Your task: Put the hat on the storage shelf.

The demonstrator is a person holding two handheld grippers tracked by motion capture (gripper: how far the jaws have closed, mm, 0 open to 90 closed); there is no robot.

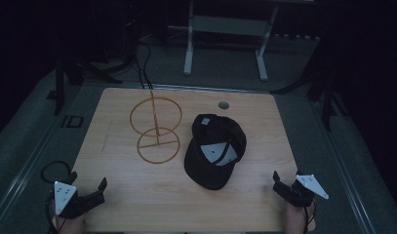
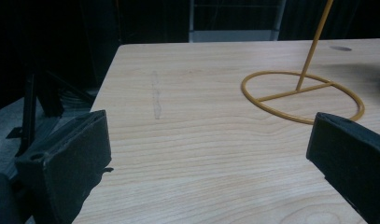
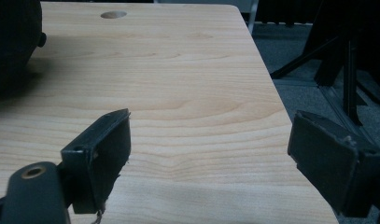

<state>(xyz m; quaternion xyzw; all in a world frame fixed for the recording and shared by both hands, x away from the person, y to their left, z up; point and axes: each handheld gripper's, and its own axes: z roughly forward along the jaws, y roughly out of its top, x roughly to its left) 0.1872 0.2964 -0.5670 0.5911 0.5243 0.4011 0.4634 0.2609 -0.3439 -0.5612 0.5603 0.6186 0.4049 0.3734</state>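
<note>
A black cap (image 1: 215, 156) lies upside down on the wooden table (image 1: 123, 195), right of centre, its white inner label showing. Just left of it stands a yellow wire stand (image 1: 155, 122) with a ring base and a ring on top. My left gripper (image 1: 88, 181) rests open at the table's near left corner. In the left gripper view, the left gripper (image 2: 211, 135) has nothing between its jaws, and the stand's base (image 2: 290, 92) lies ahead to the right. My right gripper (image 1: 287, 181) is open at the near right corner. In the right gripper view, the right gripper (image 3: 210, 126) holds nothing, and the cap (image 3: 10, 42) sits far left.
A round cable hole (image 1: 224, 105) sits near the table's far edge. Black tripod legs stand on the floor at the left (image 1: 59, 83) and right (image 1: 327, 92). A white desk frame (image 1: 225, 29) stands behind, with cables (image 1: 145, 63) trailing on the carpet.
</note>
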